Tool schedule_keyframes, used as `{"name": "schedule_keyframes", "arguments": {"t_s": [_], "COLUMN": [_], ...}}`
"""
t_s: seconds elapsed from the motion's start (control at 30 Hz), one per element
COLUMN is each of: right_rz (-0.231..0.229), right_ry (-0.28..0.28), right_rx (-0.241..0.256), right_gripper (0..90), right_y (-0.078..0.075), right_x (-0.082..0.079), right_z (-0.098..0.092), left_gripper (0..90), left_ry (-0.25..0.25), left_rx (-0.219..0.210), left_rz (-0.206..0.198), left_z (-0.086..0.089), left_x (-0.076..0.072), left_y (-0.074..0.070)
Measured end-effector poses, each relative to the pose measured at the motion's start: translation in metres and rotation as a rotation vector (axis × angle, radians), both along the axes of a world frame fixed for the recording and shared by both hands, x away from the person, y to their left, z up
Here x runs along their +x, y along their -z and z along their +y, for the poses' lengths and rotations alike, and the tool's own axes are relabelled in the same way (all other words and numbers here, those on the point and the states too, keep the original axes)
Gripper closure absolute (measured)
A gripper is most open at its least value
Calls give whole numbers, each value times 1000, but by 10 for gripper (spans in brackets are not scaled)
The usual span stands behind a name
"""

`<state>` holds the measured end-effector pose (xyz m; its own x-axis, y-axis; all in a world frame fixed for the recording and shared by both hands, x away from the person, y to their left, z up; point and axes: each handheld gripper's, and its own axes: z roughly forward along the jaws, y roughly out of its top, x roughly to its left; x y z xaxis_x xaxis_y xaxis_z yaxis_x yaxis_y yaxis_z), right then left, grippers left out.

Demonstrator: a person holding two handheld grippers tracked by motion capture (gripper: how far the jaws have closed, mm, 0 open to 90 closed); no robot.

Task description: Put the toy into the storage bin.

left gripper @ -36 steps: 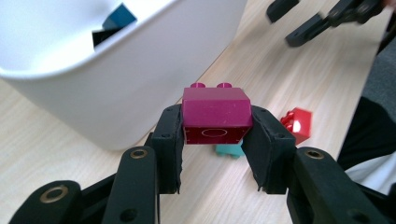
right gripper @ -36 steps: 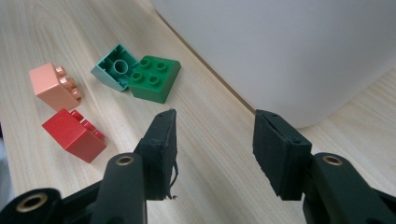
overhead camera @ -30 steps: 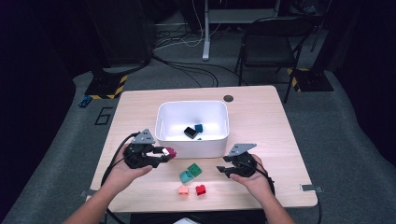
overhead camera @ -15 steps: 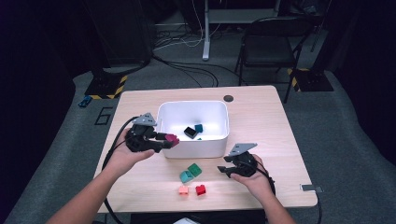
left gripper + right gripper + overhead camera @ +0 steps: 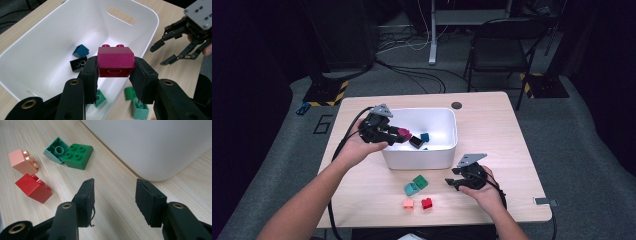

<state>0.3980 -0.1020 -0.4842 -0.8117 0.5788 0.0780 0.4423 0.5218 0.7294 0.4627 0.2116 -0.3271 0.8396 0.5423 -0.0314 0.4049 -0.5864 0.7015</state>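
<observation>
Left tool (image 5: 396, 134): I have it clamped on the magenta brick (image 5: 115, 62), one jaw on each short end, held above the near-left part of the white bin (image 5: 447, 150).
Right tool (image 5: 451, 176): jaws spread wide with nothing between them, resting low over the surface (image 5: 492, 125) just right of the loose bricks, near the bin's near-right corner.
Magenta brick: studs up, level, long axis running across from jaw to jaw; in the left gripper view it hangs over the bin's open interior, clear of the walls.
Key relation: the bin floor lies straight below the brick, so I judge that my next move is only to let go, with no further reach; my left hand is the one on this job, the right is well apart from it.
Bin contents: a black brick (image 5: 78, 64) and a blue brick (image 5: 81, 51) lie on the floor beyond the held piece, with a teal one (image 5: 100, 98) partly hidden under my jaw.
Left to collect: the dark green brick (image 5: 77, 156) touching the light green brick (image 5: 56, 150), then the salmon brick (image 5: 22, 161) and red brick (image 5: 33, 188) nearer me; my right tool is the closer one to them.
Risk: I'd guess the brick may bounce onto the black one.
</observation>
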Motion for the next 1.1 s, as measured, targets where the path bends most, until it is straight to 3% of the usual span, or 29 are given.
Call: {"name": "schedule_keyframes", "arguments": {"t_s": [0.27, 0.57, 0.7, 1.1], "right_rz": [4, 9, 15, 18], "right_ry": [7, -3, -3, -16], "right_rx": [7, 4, 5, 5], "right_gripper": [493, 493, 493, 493], "right_y": [1, 3, 4, 6], "right_x": [1, 2, 2, 3], "right_z": [-3, -2, -1, 1], "left_gripper": [586, 586, 586, 586], "left_ry": [-13, 13, 21, 30], "left_rx": [-6, -20, 2, -3], "left_rz": [7, 25, 22, 54], "left_z": [-18, -40, -48, -63], "left_x": [24, 51, 60, 81], "left_y": [10, 24, 33, 57]}}
